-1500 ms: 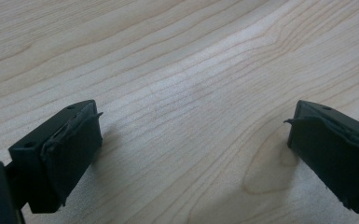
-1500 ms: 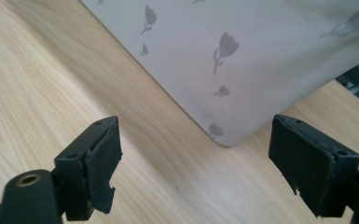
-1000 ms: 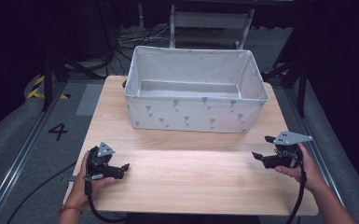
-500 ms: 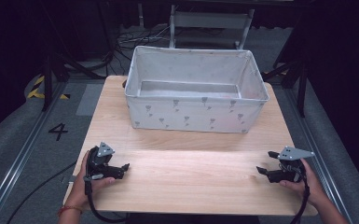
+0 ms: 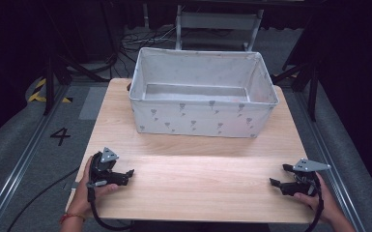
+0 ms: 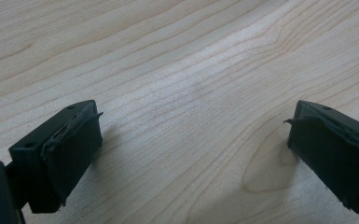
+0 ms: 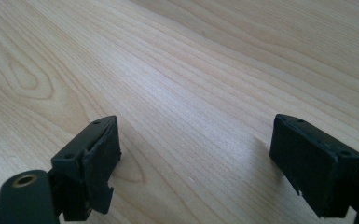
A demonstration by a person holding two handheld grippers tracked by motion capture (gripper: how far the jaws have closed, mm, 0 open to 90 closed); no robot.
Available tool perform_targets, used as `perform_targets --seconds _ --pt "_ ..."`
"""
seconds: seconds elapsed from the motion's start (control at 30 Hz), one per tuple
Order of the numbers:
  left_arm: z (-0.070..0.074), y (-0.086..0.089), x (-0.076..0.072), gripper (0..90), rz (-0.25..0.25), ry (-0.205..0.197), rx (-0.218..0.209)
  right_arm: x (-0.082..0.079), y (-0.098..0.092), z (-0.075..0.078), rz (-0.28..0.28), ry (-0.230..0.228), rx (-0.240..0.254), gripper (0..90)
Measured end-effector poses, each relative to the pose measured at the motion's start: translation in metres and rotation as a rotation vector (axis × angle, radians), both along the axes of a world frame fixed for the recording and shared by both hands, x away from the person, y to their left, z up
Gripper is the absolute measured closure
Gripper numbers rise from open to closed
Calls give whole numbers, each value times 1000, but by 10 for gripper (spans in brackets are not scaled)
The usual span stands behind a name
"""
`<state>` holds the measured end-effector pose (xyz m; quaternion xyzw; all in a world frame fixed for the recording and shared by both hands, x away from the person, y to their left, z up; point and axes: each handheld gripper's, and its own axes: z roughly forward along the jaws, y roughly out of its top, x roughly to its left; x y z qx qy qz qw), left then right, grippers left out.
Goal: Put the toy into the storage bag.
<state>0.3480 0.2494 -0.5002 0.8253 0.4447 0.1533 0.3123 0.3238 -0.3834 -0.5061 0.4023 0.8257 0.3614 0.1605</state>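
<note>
- The left gripper (image 5: 125,175) sat near the front left corner of the wooden tabletop (image 5: 198,179), held in the person's left hand (image 5: 89,191).
- Its jaws were spread wide apart, and there was nothing between them but bare wood, as the left gripper view showed (image 6: 193,140).
- The right gripper (image 5: 279,175) sat near the front right corner of the tabletop, held in the person's right hand (image 5: 319,198).
- Its jaws were spread wide too and had just been opening a bit more, with just bare wood between them in the right gripper view (image 7: 196,149).
- Both grippers pointed in toward the middle of the tabletop and were low, close to the wood.
- A black cable (image 5: 96,215) hung from the left gripper over the front edge.
- A big white cloth bin (image 5: 203,118) with small grey marks stood at the back of the tabletop, about in the middle between the left and right edges.
- The bin was well apart from both grippers.
- The part of its inside that could be seen looked bare.
</note>
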Motion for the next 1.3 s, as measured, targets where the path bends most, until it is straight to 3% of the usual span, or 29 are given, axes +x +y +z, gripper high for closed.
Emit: perform_targets --seconds 1.3 --pt "0 0 0 30 2 2 -1 1 0 0 -1 0 1 156"
